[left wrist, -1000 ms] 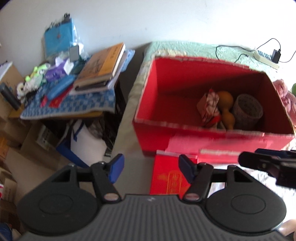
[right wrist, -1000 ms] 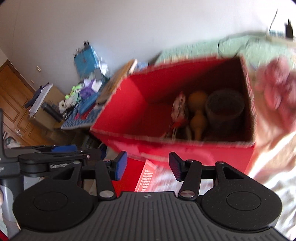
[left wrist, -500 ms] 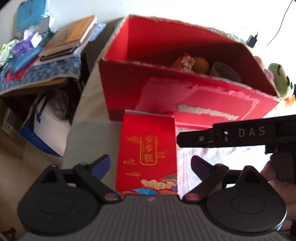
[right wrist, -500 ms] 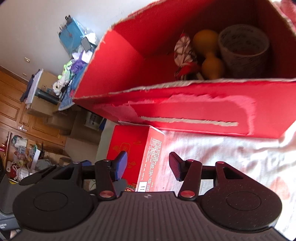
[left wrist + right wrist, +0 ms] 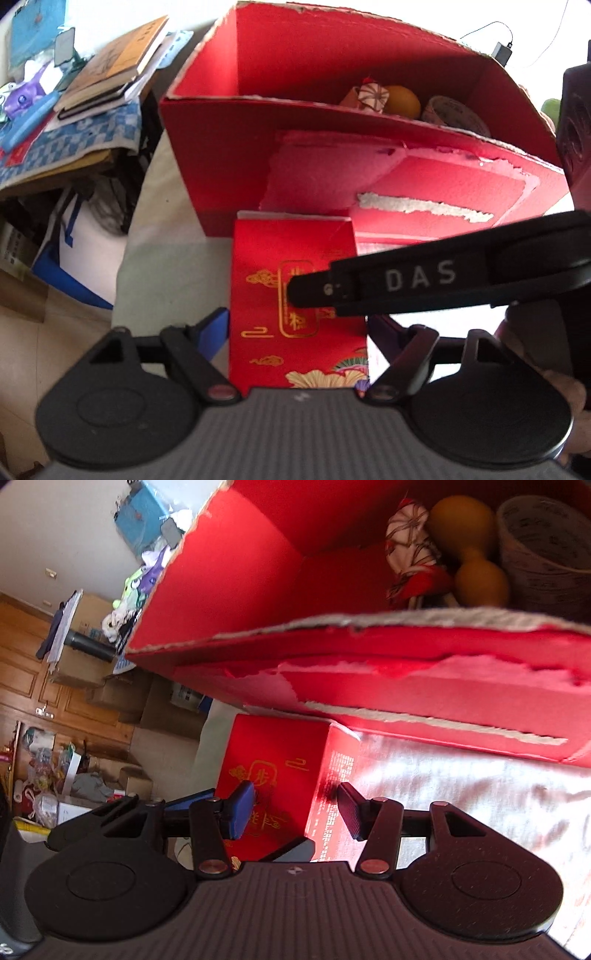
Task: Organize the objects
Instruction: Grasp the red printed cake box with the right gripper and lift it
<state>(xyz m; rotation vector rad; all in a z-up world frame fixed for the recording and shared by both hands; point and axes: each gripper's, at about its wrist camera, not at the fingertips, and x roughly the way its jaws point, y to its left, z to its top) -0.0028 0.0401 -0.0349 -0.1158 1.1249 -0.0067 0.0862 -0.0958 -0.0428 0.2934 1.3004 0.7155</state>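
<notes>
Pickup time: small red gift box (image 5: 295, 295) sits between the spread jaws of the left gripper (image 5: 299, 332), right gripper (image 5: 295, 812) gaping over its corner, big red carton (image 5: 351, 155) straight ahead, so next, I reckon, comes one firm squeeze and a lift.

We see our left hand-held gripper (image 5: 297, 334) as matte black plastic: a ribbed grey body, two round discs, copper-coloured pivot screws, blue finger pads (image 5: 212, 328). Our right hand-held gripper (image 5: 291, 812) matches it, its arm lettered "DAS" in white; skin shows at lower right.
</notes>
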